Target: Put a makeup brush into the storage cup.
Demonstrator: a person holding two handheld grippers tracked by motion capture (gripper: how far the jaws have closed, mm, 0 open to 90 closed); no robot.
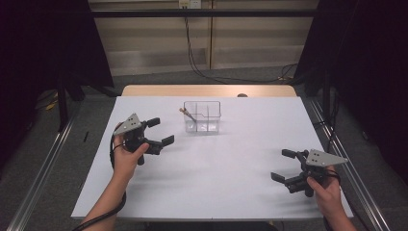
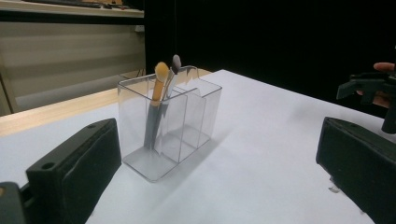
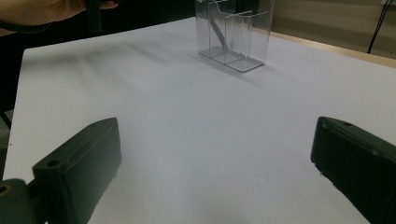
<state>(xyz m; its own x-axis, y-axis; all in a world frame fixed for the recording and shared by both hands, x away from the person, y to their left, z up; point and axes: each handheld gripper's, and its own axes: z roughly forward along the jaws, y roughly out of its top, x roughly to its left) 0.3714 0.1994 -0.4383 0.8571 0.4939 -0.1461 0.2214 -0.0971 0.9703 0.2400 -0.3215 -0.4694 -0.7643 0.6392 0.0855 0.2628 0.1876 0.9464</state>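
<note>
A clear plastic organizer (image 1: 202,117) with several compartments stands on the white table top (image 1: 216,159), toward the back middle. Two makeup brushes (image 2: 161,93) lean in its left compartment, one with an orange tip, one grey. My left gripper (image 1: 160,131) hovers left of the organizer, open, nothing between its jaws. In the left gripper view the organizer (image 2: 170,123) stands just ahead of the wide-open jaws. My right gripper (image 1: 284,165) is open near the table's front right, far from the organizer (image 3: 234,32).
A wooden table edge (image 1: 207,90) runs behind the white top. Cables (image 1: 202,67) lie on the grey floor beyond. Dark curtains hang at both sides, and metal rails (image 1: 43,168) run along the floor beside the table.
</note>
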